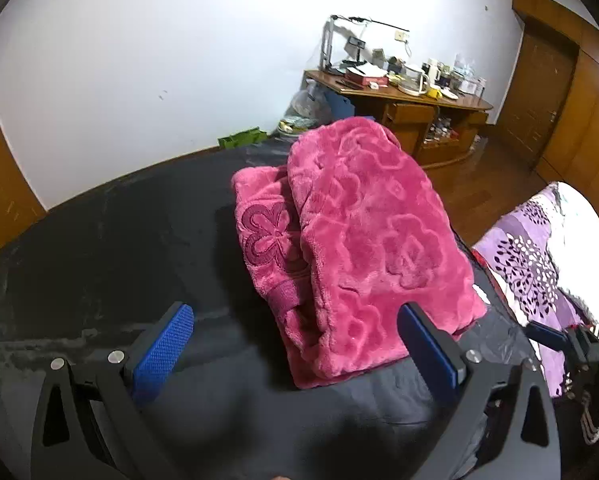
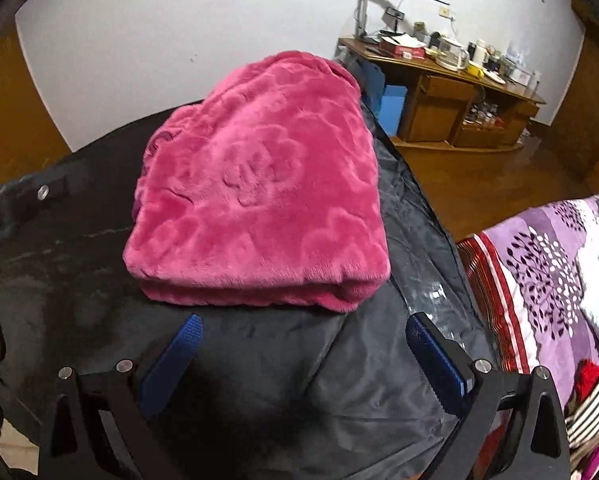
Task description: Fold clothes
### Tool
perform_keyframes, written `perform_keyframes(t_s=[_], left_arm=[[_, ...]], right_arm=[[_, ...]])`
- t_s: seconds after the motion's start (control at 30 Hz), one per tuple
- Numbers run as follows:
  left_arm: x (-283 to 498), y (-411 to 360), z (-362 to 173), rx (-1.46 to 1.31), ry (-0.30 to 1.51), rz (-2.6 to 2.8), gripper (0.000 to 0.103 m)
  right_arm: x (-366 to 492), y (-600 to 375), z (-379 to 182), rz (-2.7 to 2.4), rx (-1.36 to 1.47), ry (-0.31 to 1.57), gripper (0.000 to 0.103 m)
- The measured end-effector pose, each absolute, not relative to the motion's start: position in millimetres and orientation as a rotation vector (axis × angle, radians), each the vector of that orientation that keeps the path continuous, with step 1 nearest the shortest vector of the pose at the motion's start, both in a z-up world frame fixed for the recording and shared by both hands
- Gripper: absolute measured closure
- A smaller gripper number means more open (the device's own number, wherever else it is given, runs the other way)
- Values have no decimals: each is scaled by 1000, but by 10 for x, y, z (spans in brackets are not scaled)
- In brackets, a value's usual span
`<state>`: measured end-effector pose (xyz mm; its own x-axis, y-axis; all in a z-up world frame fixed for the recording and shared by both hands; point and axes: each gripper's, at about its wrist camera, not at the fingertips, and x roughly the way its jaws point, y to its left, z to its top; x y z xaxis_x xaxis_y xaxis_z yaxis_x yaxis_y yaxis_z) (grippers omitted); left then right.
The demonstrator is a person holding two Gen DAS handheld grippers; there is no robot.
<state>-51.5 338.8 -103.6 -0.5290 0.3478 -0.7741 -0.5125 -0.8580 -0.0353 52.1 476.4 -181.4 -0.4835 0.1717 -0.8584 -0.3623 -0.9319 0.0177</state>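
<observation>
A pink fleece garment [image 1: 363, 240] with an embossed flower pattern lies folded in a thick stack on the black table cover [image 1: 111, 248]. An embroidered flower patch and a cuff show on its left side in the left wrist view. It also shows in the right wrist view [image 2: 259, 200], its folded edge facing me. My left gripper [image 1: 295, 320] is open and empty, its blue pads on either side of the garment's near corner. My right gripper [image 2: 303, 332] is open and empty, just in front of the folded edge. The right gripper's finger shows at the right of the left wrist view [image 1: 555, 336].
A bed with a purple patterned quilt [image 2: 547, 272] lies to the right, with striped cloth [image 2: 591, 400] near its front. A wooden sideboard [image 1: 419, 120] crowded with kitchen items stands against the far wall. A wooden door [image 1: 547, 92] is at the right. The floor is wood.
</observation>
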Motion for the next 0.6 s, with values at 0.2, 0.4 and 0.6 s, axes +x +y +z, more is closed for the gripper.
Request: perform_keyframes(t_s=[0.2,0.4,0.6], left_arm=[[-331,3572,-899,-1142,225,2437,1],[-135,3806,-826,-1129,231,2499,1],[-12,3945,-776,-1120,224,2556,1]], right_arm=[[486,4872,-1738,2558,-1408,226,0],[553,5174,-1791,2590,-1448,255,0],[616,5364,-1784,2632,-1453,249,0]])
